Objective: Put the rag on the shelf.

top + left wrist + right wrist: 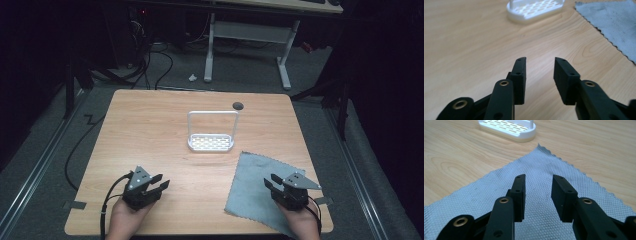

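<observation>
Fingers (520, 195) of both grippers spread, empty; right gripper (276, 183) over cloth (252, 187) lower right; likely pinch an edge low, flat.

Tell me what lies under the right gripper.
The grey cloth lies flat on the wooden table beneath the right gripper, jaws open. Anything under the cloth is covered.
</observation>
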`<state>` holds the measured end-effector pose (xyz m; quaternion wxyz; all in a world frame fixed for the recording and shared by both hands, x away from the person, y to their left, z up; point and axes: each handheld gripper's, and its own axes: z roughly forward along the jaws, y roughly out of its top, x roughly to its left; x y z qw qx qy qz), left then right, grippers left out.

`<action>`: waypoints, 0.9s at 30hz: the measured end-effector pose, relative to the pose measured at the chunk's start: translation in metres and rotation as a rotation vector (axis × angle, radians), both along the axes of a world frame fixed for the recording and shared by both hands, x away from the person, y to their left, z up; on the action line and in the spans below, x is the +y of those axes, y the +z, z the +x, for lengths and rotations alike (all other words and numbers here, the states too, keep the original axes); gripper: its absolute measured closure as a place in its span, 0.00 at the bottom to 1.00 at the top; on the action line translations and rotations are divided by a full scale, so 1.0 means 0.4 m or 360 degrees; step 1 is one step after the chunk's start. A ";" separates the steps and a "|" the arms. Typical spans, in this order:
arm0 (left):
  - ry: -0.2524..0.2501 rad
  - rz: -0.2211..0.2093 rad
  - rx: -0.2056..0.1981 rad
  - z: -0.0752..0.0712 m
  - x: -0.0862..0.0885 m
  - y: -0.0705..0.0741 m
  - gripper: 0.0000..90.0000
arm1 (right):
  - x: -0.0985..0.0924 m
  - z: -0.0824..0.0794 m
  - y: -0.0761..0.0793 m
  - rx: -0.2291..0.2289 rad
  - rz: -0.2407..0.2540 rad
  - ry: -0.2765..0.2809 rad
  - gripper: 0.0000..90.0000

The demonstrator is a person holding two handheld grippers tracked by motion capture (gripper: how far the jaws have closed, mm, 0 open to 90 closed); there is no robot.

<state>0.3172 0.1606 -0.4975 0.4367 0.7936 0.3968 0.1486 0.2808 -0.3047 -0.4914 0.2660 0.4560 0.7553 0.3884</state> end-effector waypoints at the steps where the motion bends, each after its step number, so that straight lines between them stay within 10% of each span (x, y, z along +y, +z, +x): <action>1: 0.0031 -0.0033 0.0013 0.004 0.013 -0.003 0.67 | -0.002 0.002 -0.001 0.0003 0.0017 0.0000 0.72; 15: 0.0063 -0.0031 0.0057 0.033 0.017 -0.028 0.65 | -0.019 0.001 -0.015 0.0043 0.0017 0.0009 0.73; 27: 0.0055 -0.0040 0.0032 0.036 0.012 -0.034 0.57 | 0.050 0.015 -0.040 0.0197 -0.0017 0.0171 1.00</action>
